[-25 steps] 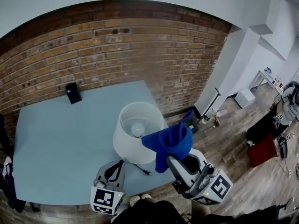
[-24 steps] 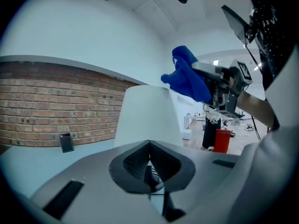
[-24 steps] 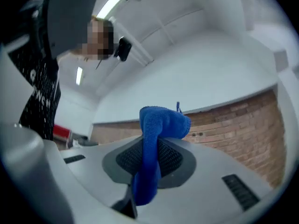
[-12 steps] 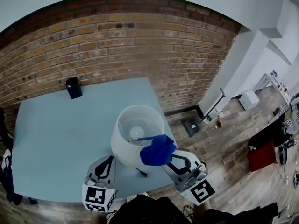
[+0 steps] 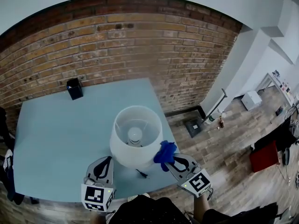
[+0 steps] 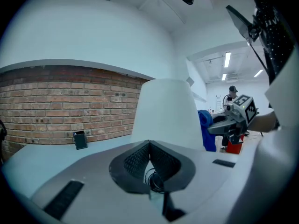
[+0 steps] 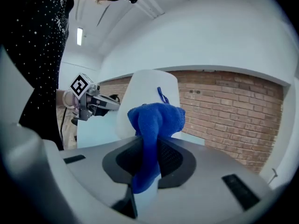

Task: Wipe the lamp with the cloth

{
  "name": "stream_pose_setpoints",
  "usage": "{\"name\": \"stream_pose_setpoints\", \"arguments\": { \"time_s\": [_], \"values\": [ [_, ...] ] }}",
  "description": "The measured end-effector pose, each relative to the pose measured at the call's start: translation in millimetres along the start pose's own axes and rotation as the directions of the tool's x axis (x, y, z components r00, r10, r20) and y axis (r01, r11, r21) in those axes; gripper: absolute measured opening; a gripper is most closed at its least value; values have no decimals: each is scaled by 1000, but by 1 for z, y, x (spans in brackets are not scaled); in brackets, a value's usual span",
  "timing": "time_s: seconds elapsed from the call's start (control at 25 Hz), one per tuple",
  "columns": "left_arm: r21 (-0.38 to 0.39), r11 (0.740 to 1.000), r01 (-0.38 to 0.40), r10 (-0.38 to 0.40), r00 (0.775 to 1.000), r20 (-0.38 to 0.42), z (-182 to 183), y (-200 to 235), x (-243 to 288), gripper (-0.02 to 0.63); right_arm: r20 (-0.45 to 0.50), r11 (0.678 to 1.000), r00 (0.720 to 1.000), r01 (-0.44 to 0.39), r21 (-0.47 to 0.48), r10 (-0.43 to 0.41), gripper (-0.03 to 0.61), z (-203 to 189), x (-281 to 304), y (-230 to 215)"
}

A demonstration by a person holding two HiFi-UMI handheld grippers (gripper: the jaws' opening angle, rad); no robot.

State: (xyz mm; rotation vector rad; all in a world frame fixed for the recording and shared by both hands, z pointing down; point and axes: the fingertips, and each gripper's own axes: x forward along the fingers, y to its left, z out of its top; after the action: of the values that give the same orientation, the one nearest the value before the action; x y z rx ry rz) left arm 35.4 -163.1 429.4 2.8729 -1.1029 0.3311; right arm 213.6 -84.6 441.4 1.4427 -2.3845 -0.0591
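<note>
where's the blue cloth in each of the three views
Head view: cloth in the lower middle, at the near right edge of the lampshade.
Left gripper view: cloth right of centre, just right of the lampshade.
Right gripper view: cloth dead centre, in front of the lampshade.
Shared landmark: the white lampshade, seen in all three views with the brick wall behind it.
</note>
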Motion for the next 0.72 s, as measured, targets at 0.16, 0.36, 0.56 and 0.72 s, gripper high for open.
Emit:
{"name": "stream_pose_setpoints", "arguments": {
  "time_s": [0.16, 0.36, 0.56, 0.72],
  "values": [
    [2, 1000, -12, 12, 1000, -1, -2, 1, -2, 8, 16, 999, 1000, 21, 32, -22, 66, 1, -11, -20],
    [15, 1000, -22, 22, 1000, 2, 1, 1, -3, 8, 271, 997, 963, -28, 71, 8, 66, 80, -33, -71],
    [23, 998, -50, 49, 999, 14, 9, 5, -4, 9, 418, 980, 896, -189, 59, 148, 66, 153, -26, -85],
    [18, 997, -70, 69, 998, 11, 8, 6, -5, 9, 357, 972, 917, -220, 84, 177, 66, 139, -1, -76]
  ]
}}
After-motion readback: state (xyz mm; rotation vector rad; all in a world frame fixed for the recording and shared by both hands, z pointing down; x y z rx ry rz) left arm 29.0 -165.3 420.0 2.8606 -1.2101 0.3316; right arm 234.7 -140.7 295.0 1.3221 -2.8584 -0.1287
